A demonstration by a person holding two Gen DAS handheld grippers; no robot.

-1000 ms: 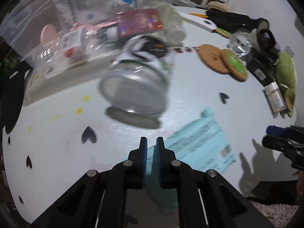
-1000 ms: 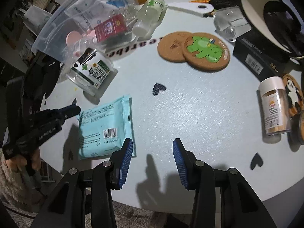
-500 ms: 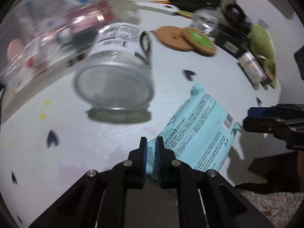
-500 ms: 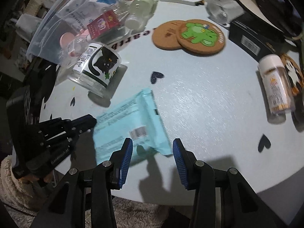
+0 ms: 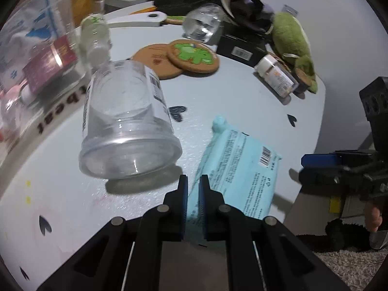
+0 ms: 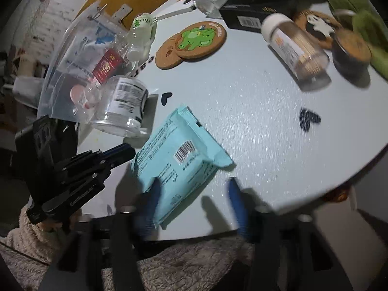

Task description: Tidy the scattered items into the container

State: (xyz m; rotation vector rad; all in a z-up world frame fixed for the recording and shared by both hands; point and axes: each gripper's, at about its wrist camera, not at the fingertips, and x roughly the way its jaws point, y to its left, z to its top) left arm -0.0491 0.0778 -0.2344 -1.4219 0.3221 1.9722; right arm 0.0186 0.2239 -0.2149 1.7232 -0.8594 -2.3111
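Note:
My left gripper (image 5: 193, 189) is shut on the near edge of a light blue wipes packet (image 5: 238, 167), which lies on the white round table (image 5: 242, 92). It shows in the right wrist view as well (image 6: 179, 155), with the left gripper (image 6: 121, 152) at its left edge. My right gripper (image 6: 194, 203) is open, its blurred fingers on either side of the packet's near end. A clear plastic container (image 6: 72, 55) with items inside stands at the table's left. A clear jar (image 5: 128, 123) lies on its side beside it.
Two cork coasters (image 5: 184, 57), a small white bottle (image 5: 93, 36), a toothpick jar (image 6: 295, 51), a black box (image 5: 242, 46), a green plush toy (image 5: 293, 38) and a glass (image 5: 201, 25) lie across the far side. The table edge (image 6: 315, 194) runs close to my right gripper.
The left gripper has swung the packet round to the right, toward the table's front edge. The right gripper has moved in until its open fingers flank the packet's end.

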